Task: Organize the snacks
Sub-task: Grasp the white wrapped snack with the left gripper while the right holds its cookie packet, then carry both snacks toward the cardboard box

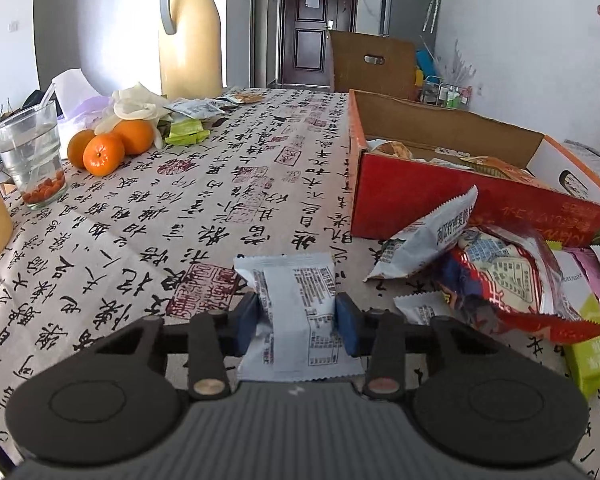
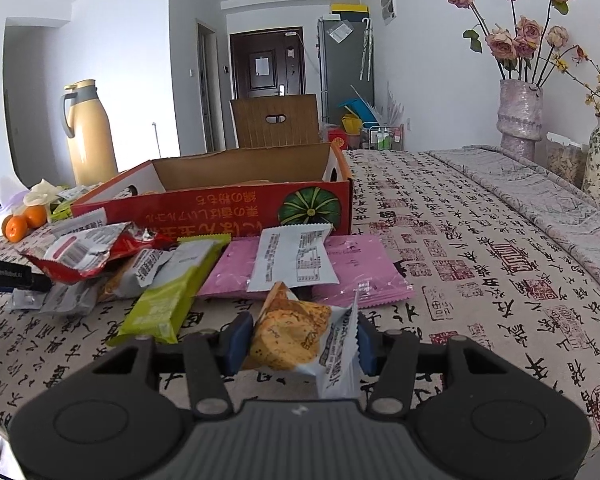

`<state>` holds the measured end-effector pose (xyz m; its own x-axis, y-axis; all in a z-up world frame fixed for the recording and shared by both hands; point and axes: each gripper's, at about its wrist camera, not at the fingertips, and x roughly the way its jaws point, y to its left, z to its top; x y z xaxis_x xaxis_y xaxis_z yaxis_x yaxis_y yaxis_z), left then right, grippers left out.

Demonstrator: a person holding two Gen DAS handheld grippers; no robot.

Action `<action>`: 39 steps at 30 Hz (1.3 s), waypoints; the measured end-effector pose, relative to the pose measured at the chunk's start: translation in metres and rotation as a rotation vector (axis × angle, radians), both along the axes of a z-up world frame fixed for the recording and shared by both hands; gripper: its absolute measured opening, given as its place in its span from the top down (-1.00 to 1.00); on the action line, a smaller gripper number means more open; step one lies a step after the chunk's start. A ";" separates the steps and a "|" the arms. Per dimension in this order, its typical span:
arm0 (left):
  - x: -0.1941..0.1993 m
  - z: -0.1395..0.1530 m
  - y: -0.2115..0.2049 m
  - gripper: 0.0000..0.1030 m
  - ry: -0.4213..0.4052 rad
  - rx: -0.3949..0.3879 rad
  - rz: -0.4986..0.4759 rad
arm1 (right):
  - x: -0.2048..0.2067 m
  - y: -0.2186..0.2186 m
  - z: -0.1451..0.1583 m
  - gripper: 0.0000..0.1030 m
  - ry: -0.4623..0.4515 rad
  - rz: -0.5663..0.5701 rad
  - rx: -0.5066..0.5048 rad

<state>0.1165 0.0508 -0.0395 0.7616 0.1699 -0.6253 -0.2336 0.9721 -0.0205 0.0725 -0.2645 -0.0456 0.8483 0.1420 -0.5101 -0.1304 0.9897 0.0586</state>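
While both point down at the worktop [image 1: 204, 184], the left gripper [image 1: 296, 322] pinches a white snack packet [image 1: 300, 312], and the right gripper [image 2: 300, 344] pinches a biscuit packet [image 2: 296, 340].

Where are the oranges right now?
In the left wrist view the oranges sit far left on the table, between the glass and the green packets.
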 end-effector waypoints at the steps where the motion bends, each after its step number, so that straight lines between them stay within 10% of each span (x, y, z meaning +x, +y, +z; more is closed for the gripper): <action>1: 0.000 0.000 0.000 0.19 0.000 -0.001 -0.001 | 0.000 0.000 0.000 -0.01 -0.001 0.000 0.000; 39: 0.042 0.088 -0.042 0.18 -0.263 0.105 -0.183 | 0.081 0.045 0.062 -0.01 -0.204 0.094 -0.004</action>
